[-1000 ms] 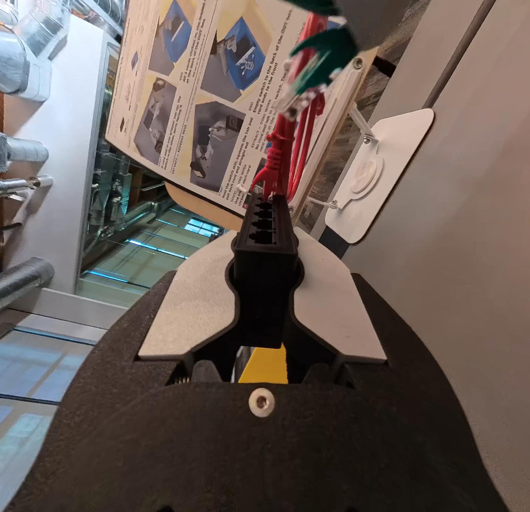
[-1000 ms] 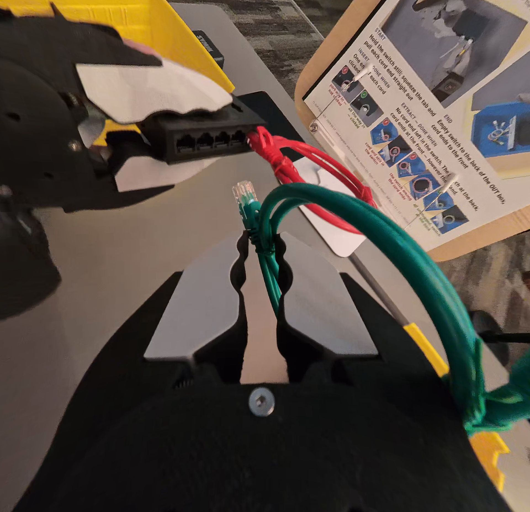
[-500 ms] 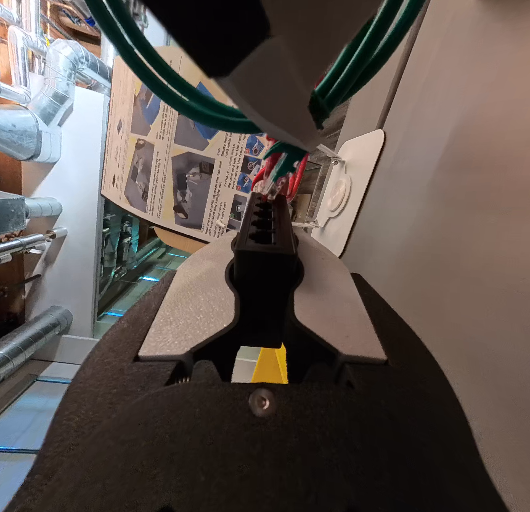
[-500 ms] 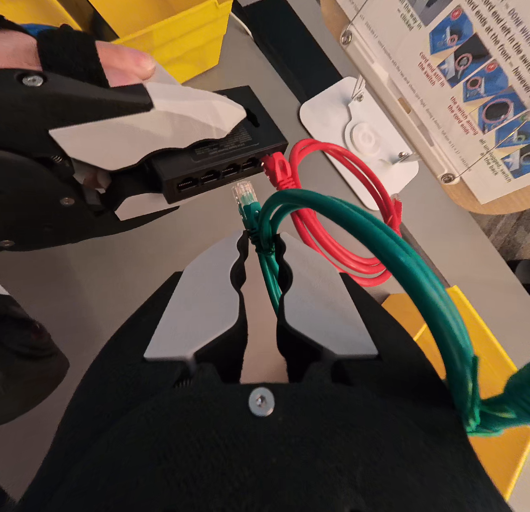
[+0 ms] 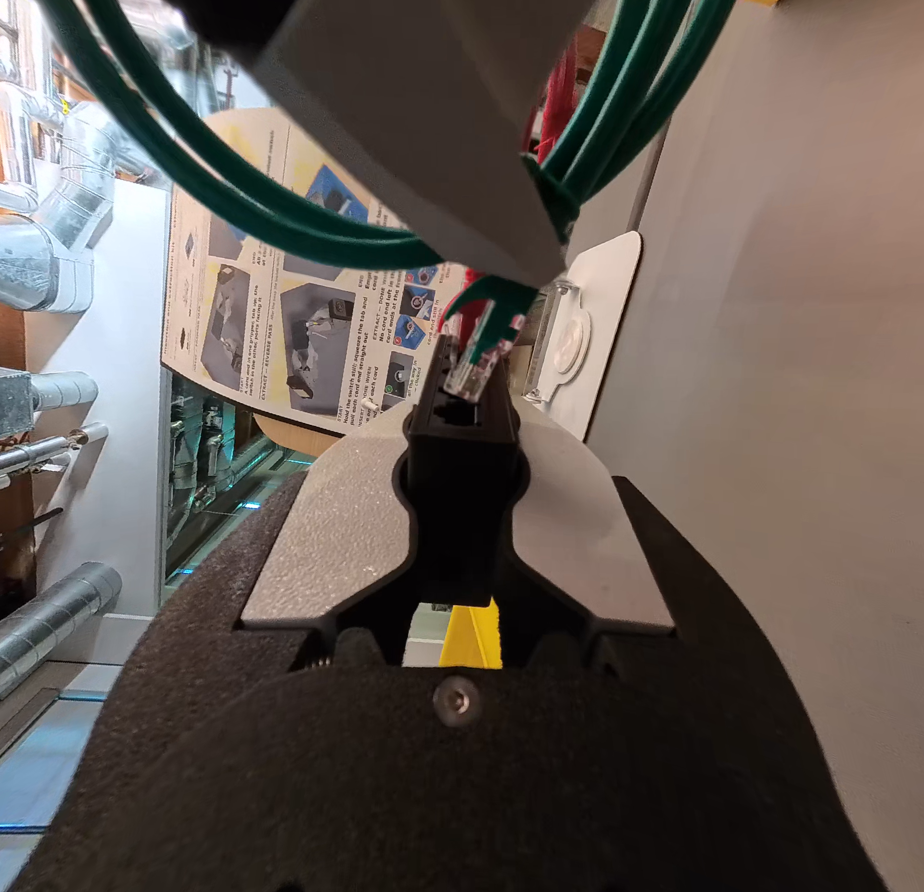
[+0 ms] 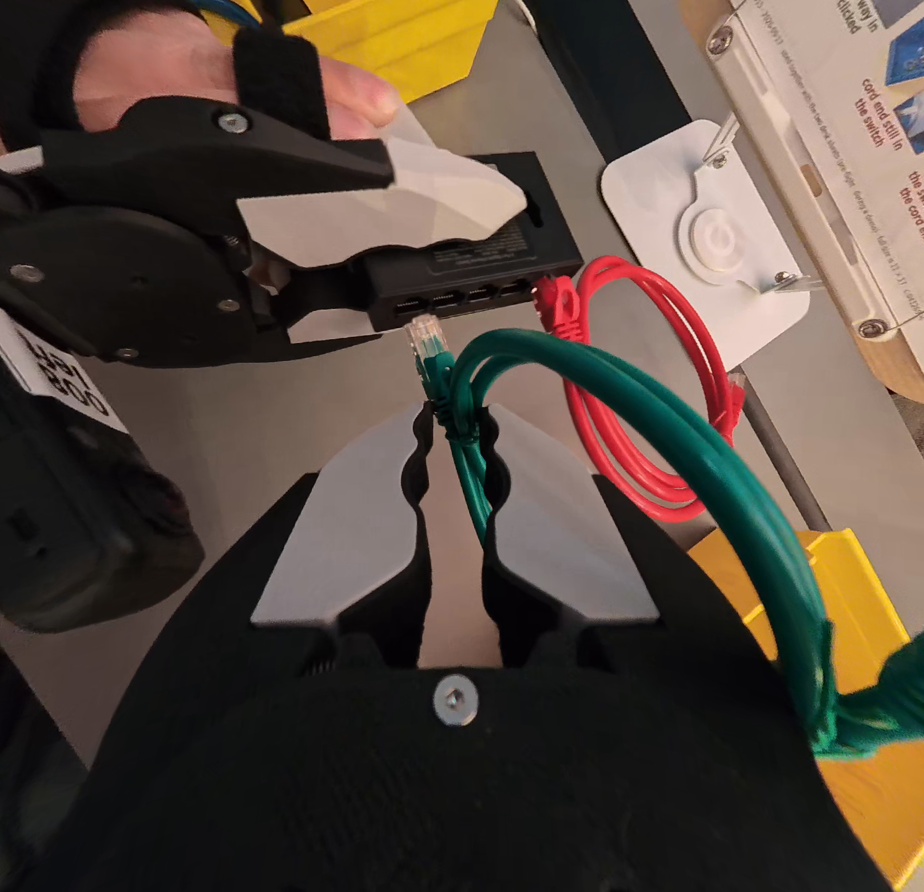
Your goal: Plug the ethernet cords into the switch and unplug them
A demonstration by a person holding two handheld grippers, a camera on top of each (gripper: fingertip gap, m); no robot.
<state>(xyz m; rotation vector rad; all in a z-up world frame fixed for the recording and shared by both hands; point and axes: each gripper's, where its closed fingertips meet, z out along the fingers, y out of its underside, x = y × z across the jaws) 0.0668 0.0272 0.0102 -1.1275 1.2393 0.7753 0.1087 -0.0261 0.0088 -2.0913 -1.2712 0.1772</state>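
My left gripper [image 5: 462, 448] is shut on a black ethernet switch [image 5: 462, 493], held above the grey table with its port row facing my right gripper; both also show in the right wrist view, gripper [image 6: 425, 263] and switch [image 6: 480, 278]. A red cord [image 6: 645, 398] is plugged into the port at the switch's far end and coils on the table. My right gripper [image 6: 457, 418] is shut on a coiled green cord [image 6: 625, 398], just behind its clear plug [image 6: 424, 333]. The plug tip sits at the port nearest the left gripper. The plug [image 5: 472, 373] also shows in the left wrist view.
A yellow bin [image 6: 400, 23] stands behind the left gripper and another [image 6: 825, 643] lies at my right. A white mounting plate [image 6: 700, 238] and a printed instruction board [image 6: 825, 133] are beyond the switch. A person's hand [image 6: 200, 78] holds the left gripper. Some 7 centimetres of space lies between my two pairs of fingers. The left tips stand about 30 centimetres off the white mounting plate [image 6: 700, 238].
My right gripper has carried the green plug leftward along the port row and closer, from near the red cord's end to the port nearest the left gripper. The switch stays gripped.
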